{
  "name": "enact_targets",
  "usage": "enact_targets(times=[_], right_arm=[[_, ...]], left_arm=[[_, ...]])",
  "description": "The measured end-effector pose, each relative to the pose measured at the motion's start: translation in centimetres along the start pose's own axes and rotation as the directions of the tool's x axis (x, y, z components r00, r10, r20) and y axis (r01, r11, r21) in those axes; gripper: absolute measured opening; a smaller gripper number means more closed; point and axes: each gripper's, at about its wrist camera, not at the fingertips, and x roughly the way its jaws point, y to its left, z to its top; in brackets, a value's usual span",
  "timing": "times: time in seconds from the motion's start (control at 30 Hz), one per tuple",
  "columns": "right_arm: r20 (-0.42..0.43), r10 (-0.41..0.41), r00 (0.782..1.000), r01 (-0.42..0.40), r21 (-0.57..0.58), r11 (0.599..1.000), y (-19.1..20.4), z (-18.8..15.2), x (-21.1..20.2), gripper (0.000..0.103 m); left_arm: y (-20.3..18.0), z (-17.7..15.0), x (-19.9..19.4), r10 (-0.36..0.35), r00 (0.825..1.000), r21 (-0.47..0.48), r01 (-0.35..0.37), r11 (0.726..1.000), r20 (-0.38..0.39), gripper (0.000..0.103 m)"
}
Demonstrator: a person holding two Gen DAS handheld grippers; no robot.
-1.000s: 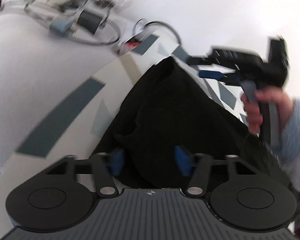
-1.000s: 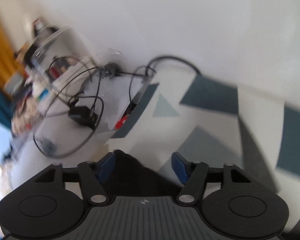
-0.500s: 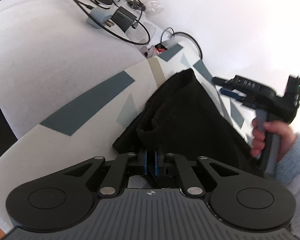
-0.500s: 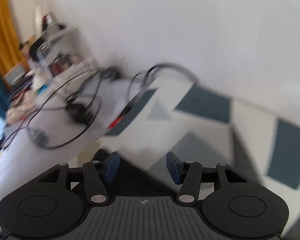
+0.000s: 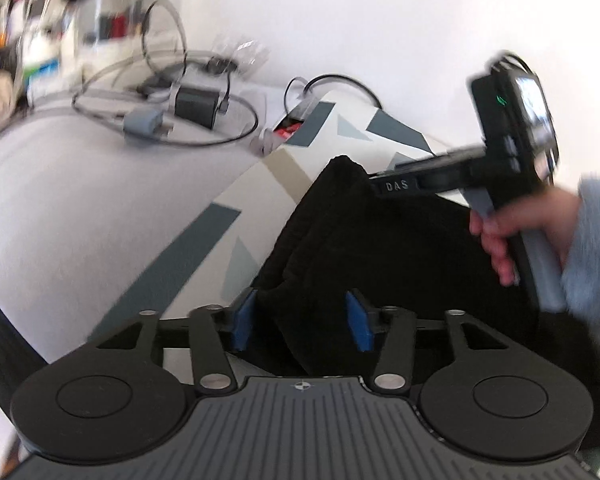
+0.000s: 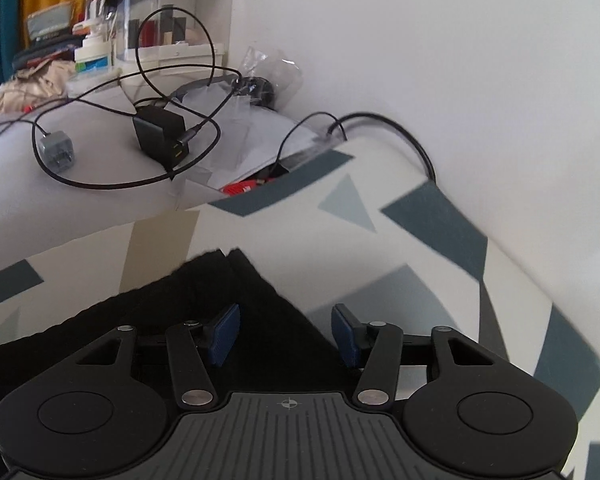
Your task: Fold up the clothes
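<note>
Lying under both claws, black garment (image 5: 380, 256) spreads; left claw (image 5: 303, 320) and right claw (image 6: 285, 334) gape, empty.

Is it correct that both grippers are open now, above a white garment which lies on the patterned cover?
Not entirely. The garment is black, not white; the left wrist view shows it plainly, and the right wrist view agrees. The rest holds: the left gripper and the right gripper both have their fingers apart, and the garment lies on the patterned cover.
</note>
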Motion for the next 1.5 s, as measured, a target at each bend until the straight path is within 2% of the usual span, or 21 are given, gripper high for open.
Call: enact_targets(times=[0.03,0.07,0.1,0.2,0.3,0.43,0.47,0.5,0.53,0.7,0.8,0.9,0.93,1.0,1.03,1.2,1.3,1.33,1.37,1.4,1.5], right_arm=[[0.009,-0.007,1.0,0.007,-0.013,1.0,-0.1,0.2,-0.2,0.038],[0.019,-0.009,1.0,0.01,-0.02,1.0,-0.4,0.4,-0.5,0.027],[0.028,-0.006,1.0,0.007,-0.024,1.0,-0.8,0.6,-0.9,0.026],[0.065,0.078,0.995,-0.076,-0.033,0.997,-2.3,0.7,-2.8,0.033],[0.051,0.165,0.985,-0.162,-0.058,0.985,-2.7,0.4,-3.2,0.036],[-0.007,0.153,0.988,-0.152,-0.111,0.982,-1.2,-0.1,-0.9,0.036],[-0.01,0.162,0.987,-0.163,-0.099,0.982,-0.9,0.0,-0.5,0.032],[-0.012,0.181,0.983,-0.182,-0.084,0.98,-0.8,0.0,-0.2,0.017],[-0.015,0.187,0.982,-0.188,-0.084,0.979,-0.6,0.0,-0.1,0.011],[0.023,0.112,0.993,-0.11,-0.087,0.99,-1.4,0.2,-0.4,0.0],[0.03,0.05,0.998,-0.05,-0.025,0.998,-2.7,0.5,0.4,0.0],[-0.005,0.095,0.995,-0.095,0.034,0.995,-3.5,0.6,1.0,0.003],[-0.001,0.118,0.993,-0.117,0.04,0.992,-3.6,0.6,0.6,0.007],[0.021,0.178,0.984,-0.178,0.035,0.983,-3.6,0.5,-0.6,0.032],[0.036,0.211,0.977,-0.212,0.02,0.977,-3.6,0.4,-1.2,0.033],[0.025,0.273,0.962,-0.272,-0.042,0.961,-2.1,1.0,-0.7,0.034],[0.003,0.285,0.959,-0.284,-0.072,0.956,-0.7,1.3,0.6,0.031],[-0.005,0.282,0.959,-0.281,-0.082,0.956,-0.3,1.3,1.0,0.024],[-0.009,0.272,0.962,-0.271,-0.091,0.958,-0.1,1.3,1.4,0.008],[-0.005,0.259,0.966,-0.258,-0.092,0.962,0.0,1.3,1.6,0.008],[0.015,0.224,0.975,-0.223,-0.048,0.974,-0.7,1.5,1.9,0.006]], left_arm=[[-0.2,0.0,0.0,0.014,1.0,0.018,-0.014,1.0,0.005,0.012],[-0.1,-0.1,0.0,0.019,1.0,0.013,-0.019,1.0,0.006,0.012],[0.4,-0.2,0.0,0.014,1.0,-0.012,-0.014,1.0,0.004,0.011],[1.1,-0.4,0.0,0.006,1.0,-0.036,-0.006,0.999,0.007,0.011],[1.1,-0.6,0.0,0.012,1.0,-0.037,-0.011,0.999,0.012,0.011],[1.4,-0.5,0.2,0.007,1.0,-0.068,-0.007,0.998,0.007,0.011],[1.6,-0.4,0.2,0.003,1.0,-0.084,-0.003,0.997,0.004,0.011],[1.8,-0.3,0.2,-0.001,1.0,-0.099,0.001,0.995,0.001,0.01],[2.0,-0.3,0.3,-0.005,1.0,-0.114,0.005,0.993,-0.003,0.01],[3.7,-0.5,0.6,-0.026,0.999,-0.258,0.017,0.966,-0.033,0.01],[3.4,-0.4,0.7,-0.016,0.999,-0.234,0.006,0.972,-0.037,0.01],[3.3,-0.2,0.8,-0.014,0.999,-0.214,0.003,0.977,-0.049,0.012],[3.1,0.0,0.7,-0.011,0.998,-0.198,0.0,0.98,-0.056,0.013],[2.7,0.4,0.6,-0.004,0.998,-0.155,-0.006,0.988,-0.064,0.02],[2.1,0.5,0.5,0.0,0.998,-0.119,-0.008,0.993,-0.062,0.028],[-0.4,0.6,0.5,0.036,0.998,0.066,-0.033,0.997,-0.046,0.03],[-1.1,0.6,0.6,0.041,0.998,0.114,-0.036,0.993,-0.042,0.03],[-1.0,0.6,0.6,0.042,0.998,0.116,-0.038,0.993,-0.038,0.024],[-0.5,0.6,0.6,0.048,0.998,0.097,-0.044,0.994,-0.036,0.015],[0.1,0.6,0.6,0.057,0.998,0.067,-0.054,0.996,-0.038,0.011],[1.8,0.6,0.8,0.023,0.998,-0.03,-0.025,0.999,-0.057,0.011]])
